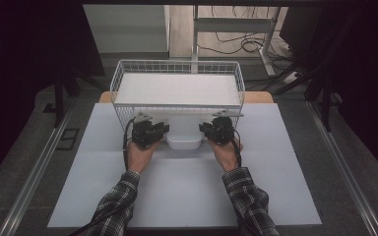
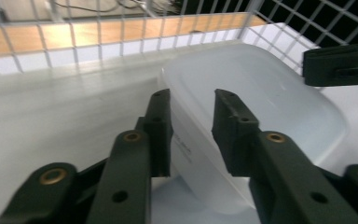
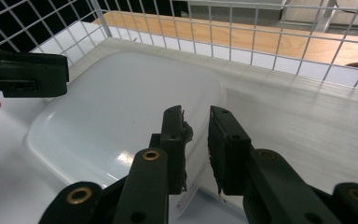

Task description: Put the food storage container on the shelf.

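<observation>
Jaws astride white container [image 1: 183,141] rim; label print — unreadable

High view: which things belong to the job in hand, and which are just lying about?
In the job: white container, left gripper, right gripper, wire basket.
Lying about: cables on the floor, metal stand behind the table.

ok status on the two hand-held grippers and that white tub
Left hand-held gripper straddles the white tub's rim, jaws gapped. Right hand-held gripper shut on its opposite rim. Wire basket directly behind the tub.
</observation>
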Tool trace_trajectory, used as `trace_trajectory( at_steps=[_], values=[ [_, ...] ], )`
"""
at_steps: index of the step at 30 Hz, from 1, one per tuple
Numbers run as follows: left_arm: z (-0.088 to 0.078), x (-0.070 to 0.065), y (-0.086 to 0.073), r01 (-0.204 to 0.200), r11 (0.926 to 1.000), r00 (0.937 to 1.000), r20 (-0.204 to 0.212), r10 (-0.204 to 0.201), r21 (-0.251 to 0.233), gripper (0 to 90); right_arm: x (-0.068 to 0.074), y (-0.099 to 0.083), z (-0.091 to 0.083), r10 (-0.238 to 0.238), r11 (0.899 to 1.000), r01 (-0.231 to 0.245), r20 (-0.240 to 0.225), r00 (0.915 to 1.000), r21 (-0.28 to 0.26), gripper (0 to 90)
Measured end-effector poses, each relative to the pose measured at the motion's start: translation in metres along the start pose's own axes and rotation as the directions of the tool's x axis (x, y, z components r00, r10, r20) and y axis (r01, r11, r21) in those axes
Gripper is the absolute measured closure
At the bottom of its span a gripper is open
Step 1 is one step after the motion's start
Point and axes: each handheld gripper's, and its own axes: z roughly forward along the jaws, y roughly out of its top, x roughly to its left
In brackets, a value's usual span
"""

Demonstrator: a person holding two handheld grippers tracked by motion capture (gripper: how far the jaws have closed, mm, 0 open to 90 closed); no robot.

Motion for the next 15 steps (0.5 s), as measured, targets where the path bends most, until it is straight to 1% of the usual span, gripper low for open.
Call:
trace_trajectory(
  at_steps=[1,2,3,4,5,6,7,8,9,11,12,13,14,15],
  values=[
    [-0.001,-0.003,0.000,-0.030,0.9996,0.9993,-0.023,0.030,-0.002,64.6,0.000,0.001,0.000,-0.002,1.000,0.002,0.003,1.0000,0.001,76.0],
    [-0.004,-0.005,0.000,-0.039,0.9992,0.9990,-0.022,0.039,-0.012,60.8,0.002,0.002,-0.001,-0.017,1.000,0.016,0.020,0.9997,0.007,77.2],
    [-0.008,-0.006,0.000,-0.047,0.9988,0.9988,-0.015,0.047,-0.016,58.4,0.004,0.002,-0.003,-0.033,0.999,0.033,0.026,0.9991,0.002,78.6],
    [-0.011,-0.007,-0.002,-0.045,0.9988,0.9989,-0.012,0.045,-0.020,55.5,0.005,0.002,-0.008,-0.044,0.999,0.044,0.019,0.9989,-0.003,80.9],
    [-0.015,-0.008,-0.003,-0.057,0.9982,0.9983,-0.014,0.057,-0.019,53.0,0.005,0.002,-0.011,-0.044,0.999,0.044,0.007,0.9990,-0.011,83.0],
    [-0.017,-0.009,-0.004,-0.058,0.9980,0.9982,-0.015,0.057,-0.024,49.5,0.005,0.002,-0.015,-0.048,0.999,0.048,-0.002,0.9988,-0.016,85.5],
    [-0.022,-0.010,-0.008,-0.058,0.9980,0.9983,-0.002,0.058,-0.026,45.9,0.006,0.002,-0.018,-0.052,0.998,0.051,-0.008,0.9986,-0.021,87.8],
    [-0.027,-0.011,-0.010,-0.071,0.9971,0.9975,-0.005,0.071,-0.026,41.0,0.008,0.001,-0.023,-0.063,0.998,0.063,-0.016,0.9979,-0.029,89.3],
    [-0.032,-0.013,-0.013,-0.086,0.9959,0.9962,-0.012,0.086,-0.026,37.6,0.010,0.001,-0.027,-0.078,0.997,0.078,-0.025,0.9966,-0.026,89.4],
    [-0.044,-0.015,-0.017,-0.105,0.9942,0.9944,0.011,0.105,-0.026,30.8,0.016,-0.001,-0.034,-0.116,0.993,0.116,-0.032,0.9927,-0.019,89.5],
    [-0.050,-0.017,-0.019,-0.117,0.9928,0.9931,0.009,0.117,-0.027,27.2,0.019,-0.002,-0.037,-0.139,0.990,0.138,-0.034,0.9898,-0.018,89.5],
    [-0.060,-0.020,-0.023,-0.127,0.9913,0.9915,0.022,0.128,-0.034,23.7,0.022,-0.002,-0.040,-0.152,0.988,0.151,-0.038,0.9877,-0.018,89.5],
    [-0.065,-0.021,-0.025,-0.132,0.9905,0.9907,0.028,0.133,-0.039,19.0,0.026,-0.004,-0.046,-0.162,0.987,0.161,-0.060,0.9850,-0.024,89.5],
    [-0.072,-0.023,-0.029,-0.135,0.9899,0.9902,0.029,0.136,-0.042,16.9,0.028,-0.005,-0.048,-0.166,0.986,0.165,-0.068,0.9837,-0.024,89.5]
  ],
)
